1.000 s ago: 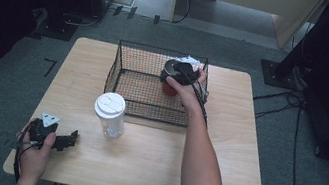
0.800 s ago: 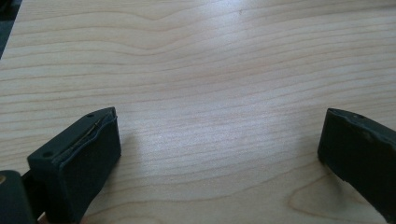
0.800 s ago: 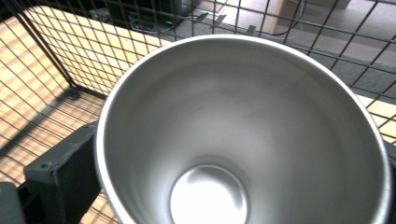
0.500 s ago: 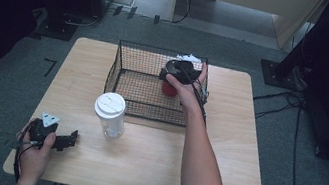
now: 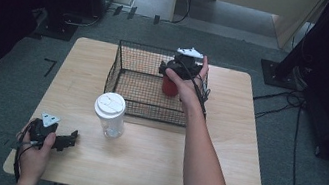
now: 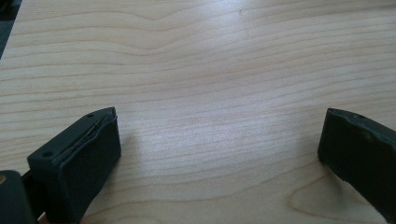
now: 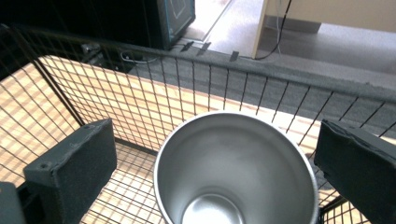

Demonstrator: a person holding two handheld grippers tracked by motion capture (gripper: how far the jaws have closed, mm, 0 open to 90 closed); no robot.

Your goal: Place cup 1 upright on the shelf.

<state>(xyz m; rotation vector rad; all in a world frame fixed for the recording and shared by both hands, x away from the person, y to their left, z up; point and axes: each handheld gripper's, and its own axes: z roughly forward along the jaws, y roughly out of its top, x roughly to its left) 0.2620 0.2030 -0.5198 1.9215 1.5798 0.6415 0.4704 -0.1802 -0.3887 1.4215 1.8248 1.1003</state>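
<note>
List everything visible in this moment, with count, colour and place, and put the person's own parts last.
Red metal cup with a silver inside: one, standing upright in the basket, near its right side, below the right gripper.
Black wire mesh basket: one, on the far middle of the table.
Clear plastic cup with a white lid: one, upright on the table in front of the basket.
Light wooden table: one, on a grey floor.
Left gripper: black, fingers open, resting at the table's near left corner.
Right gripper: black, fingers just opened, apart from the cup between them.
Forearms: two, coming in from the bottom edge.
</note>
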